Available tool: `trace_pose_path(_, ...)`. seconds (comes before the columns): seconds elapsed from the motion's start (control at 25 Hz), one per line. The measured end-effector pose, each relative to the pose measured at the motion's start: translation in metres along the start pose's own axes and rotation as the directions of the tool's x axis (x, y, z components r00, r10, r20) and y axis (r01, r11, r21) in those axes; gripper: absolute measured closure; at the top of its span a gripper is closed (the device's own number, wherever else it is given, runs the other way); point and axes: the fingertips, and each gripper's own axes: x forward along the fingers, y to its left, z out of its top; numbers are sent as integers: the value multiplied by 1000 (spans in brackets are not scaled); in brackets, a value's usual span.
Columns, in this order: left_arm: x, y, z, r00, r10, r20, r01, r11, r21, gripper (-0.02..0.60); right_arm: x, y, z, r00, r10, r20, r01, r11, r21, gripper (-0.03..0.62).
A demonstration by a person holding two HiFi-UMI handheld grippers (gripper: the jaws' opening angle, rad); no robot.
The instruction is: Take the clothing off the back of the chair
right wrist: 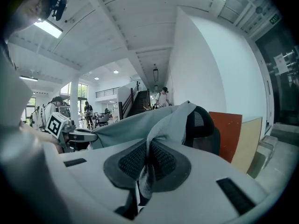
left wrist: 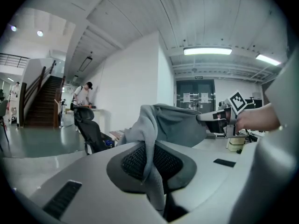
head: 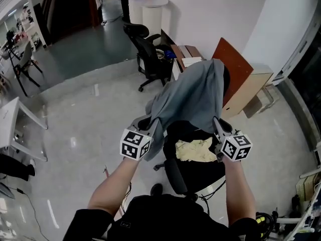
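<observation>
A grey garment (head: 193,97) hangs over the back of a black office chair (head: 200,172), its top still draped on the headrest (right wrist: 202,127). The left gripper (head: 149,123) is shut on the garment's left lower edge, with cloth (left wrist: 150,143) pinched between its pads. At the right edge, the right gripper (head: 216,121) is shut on a fold of the cloth (right wrist: 154,125). Both grippers hold the garment stretched out toward me above the seat. A pale yellow cushion (head: 194,149) lies on the seat. Each gripper view shows the other gripper across the cloth: the right gripper (left wrist: 208,117) and the left gripper (right wrist: 86,135).
A second black office chair (head: 149,51) stands behind, beside a low desk (head: 188,56). An orange board (head: 235,67) and a pale wooden panel (head: 251,92) lean at the wall on the right. A white table (head: 12,119) is at the left. A person (left wrist: 84,94) stands far back.
</observation>
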Motion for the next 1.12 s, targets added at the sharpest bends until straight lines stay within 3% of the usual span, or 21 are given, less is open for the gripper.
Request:
trace_pose_path(0.32, -19, -27, 18, 999, -10, 41, 10, 1000, 20, 554, -36, 46, -10, 996, 90, 14, -90, 996, -8, 568)
trace_pose_path(0.68, -50, -90, 26, 997, -14, 73, 13, 1000, 7, 554, -104, 92, -28, 979, 199, 33, -200, 980, 1, 568)
trace_pose_path(1.12, -115, -139, 0, 998, 46, 45, -45, 999, -7, 554, -172, 147, -55, 943, 330, 52, -332, 943, 28, 568)
